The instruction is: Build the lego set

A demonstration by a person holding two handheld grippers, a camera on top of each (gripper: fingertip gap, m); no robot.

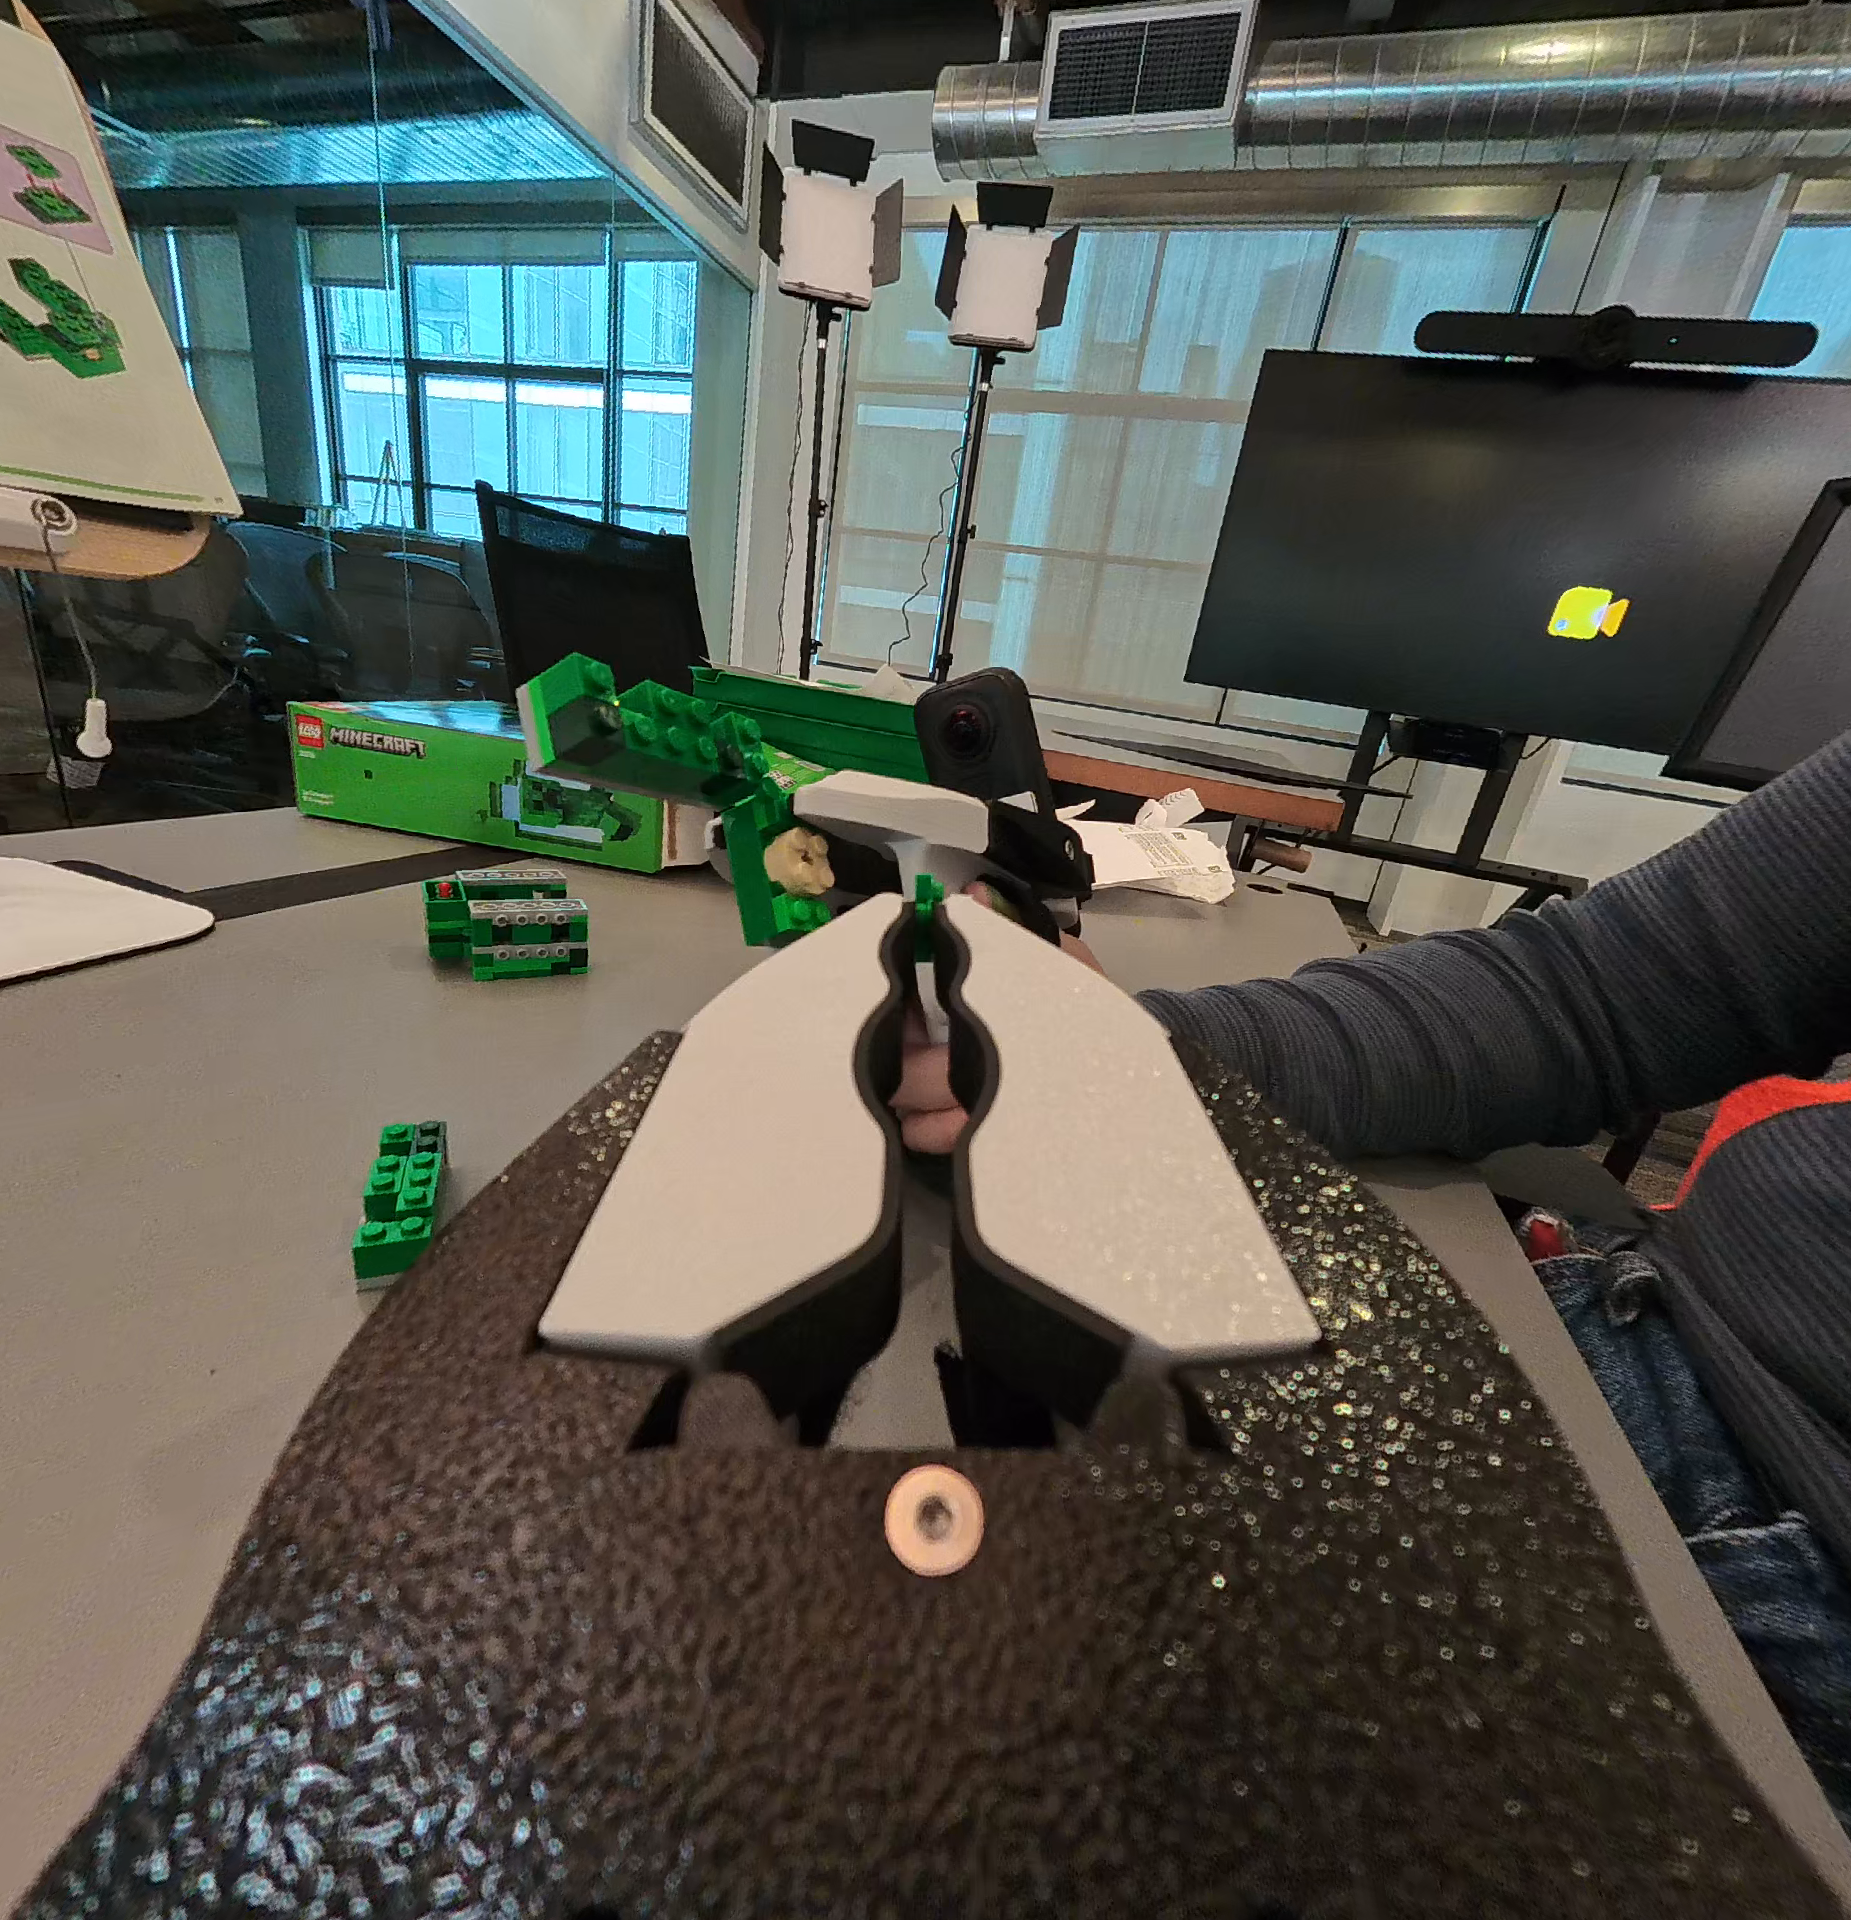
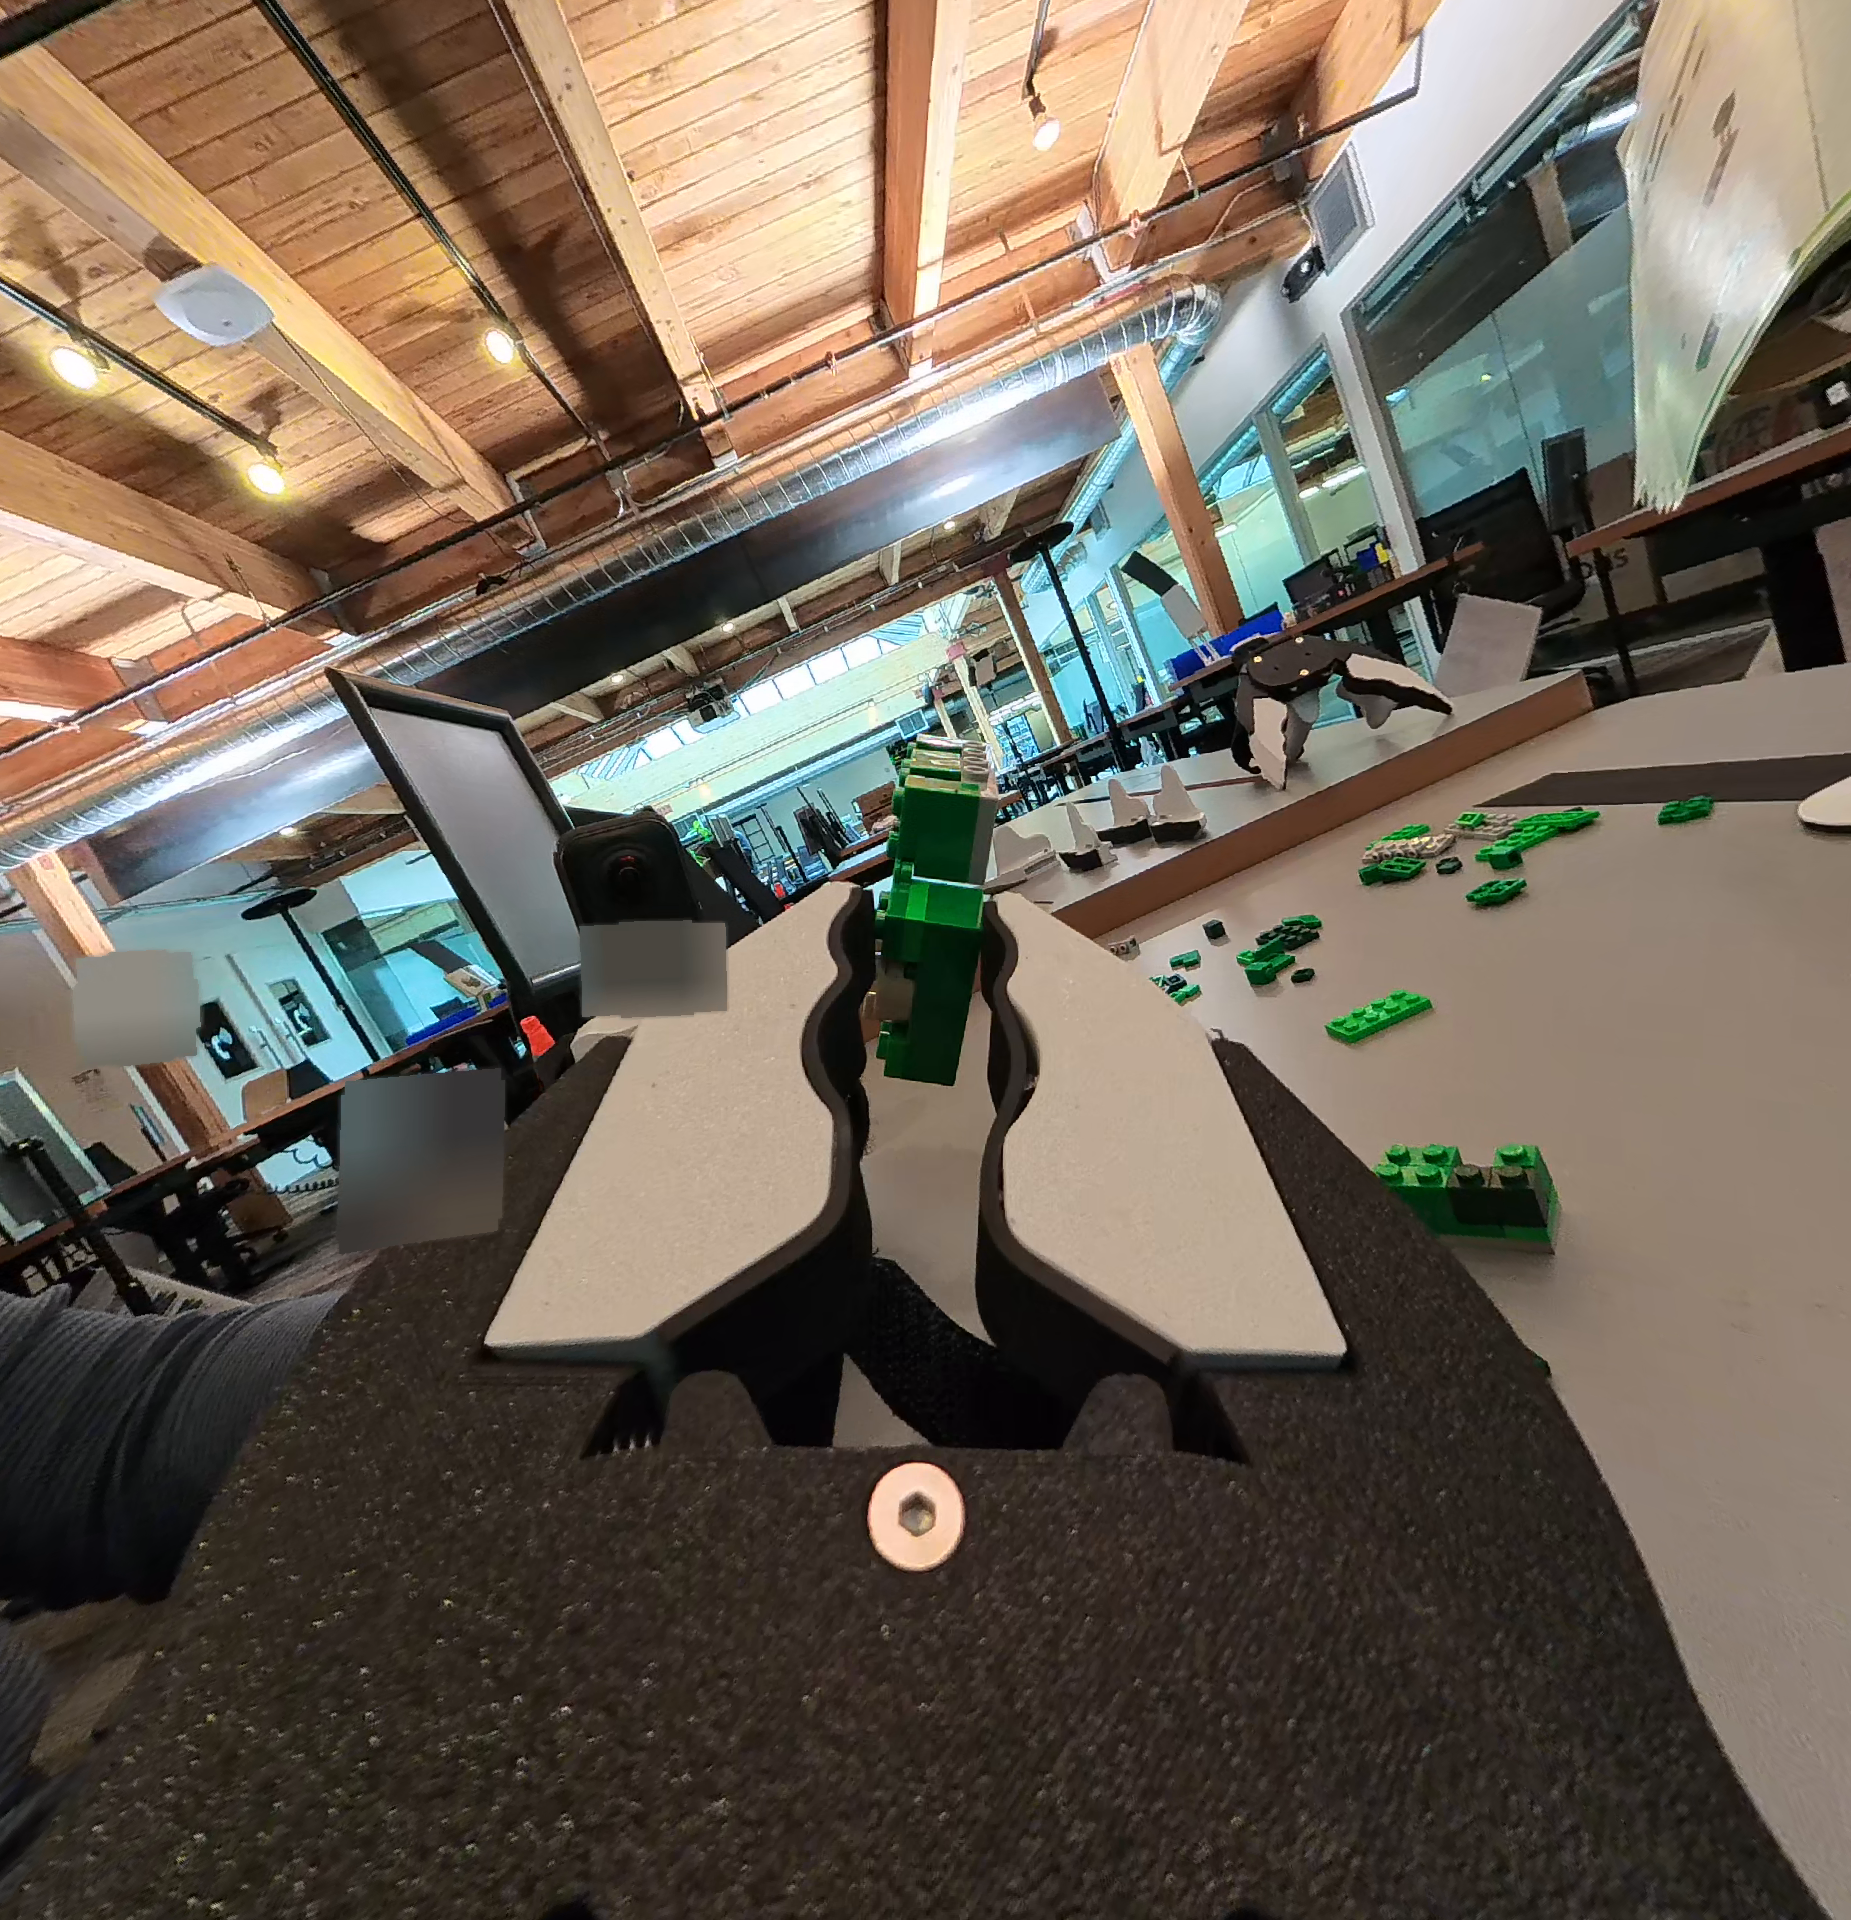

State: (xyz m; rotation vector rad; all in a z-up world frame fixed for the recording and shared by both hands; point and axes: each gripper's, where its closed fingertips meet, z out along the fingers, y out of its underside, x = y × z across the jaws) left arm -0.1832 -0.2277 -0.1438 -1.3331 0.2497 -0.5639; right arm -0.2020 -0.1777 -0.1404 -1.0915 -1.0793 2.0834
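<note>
- Right gripper [image 2: 926, 961] clamps the green Lego assembly [image 2: 931, 935] aloft above the worktop [image 2: 1523, 1403].
- Left gripper [image 1: 926, 914], nearly closed, pinches a small green piece [image 1: 927, 900] just beside that assembly, its long axis pointing away.

Big dark wall screen [image 1: 1503, 540] anchors the room: just left of it two lit studio panel lights [image 1: 905, 244] on stands before tall windows [image 1: 516, 384]; above it silver ductwork [image 1: 1523, 83]. Timber-beamed ceiling [image 2: 609, 208] with spotlights glowing overhead.
</note>
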